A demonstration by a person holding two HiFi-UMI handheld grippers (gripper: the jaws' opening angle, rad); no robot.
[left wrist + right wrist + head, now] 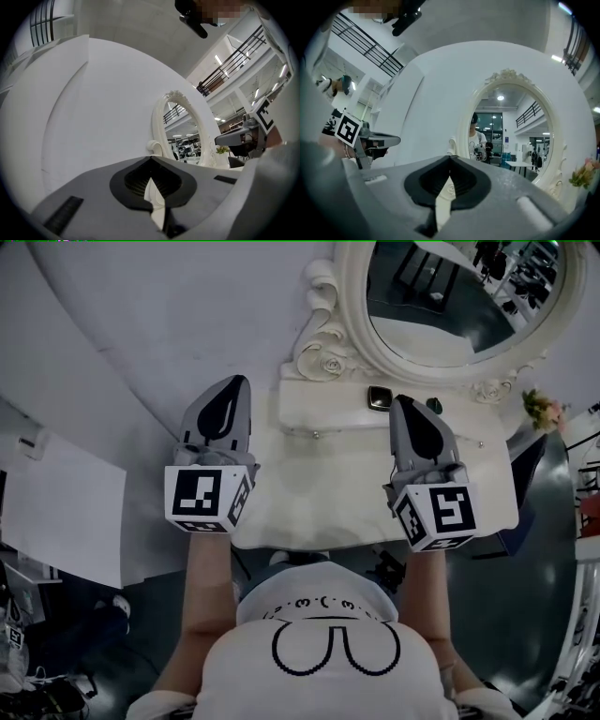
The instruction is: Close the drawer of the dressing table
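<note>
The white dressing table stands in front of me, with a low shelf unit with small knobs under its oval mirror. No pulled-out drawer shows along its front edge, which my body partly hides. My left gripper hangs over the table's left end, and my right gripper over its right half. Both point level at the mirror. The left gripper's jaw tips meet with nothing between them. The right gripper is shut and empty too. Each gripper shows at the side of the other's view.
A small dark square item and another dark piece sit on the shelf under the mirror. A small flower bunch stands at the table's right end. A curved white wall backs the table. A dark chair is on the right.
</note>
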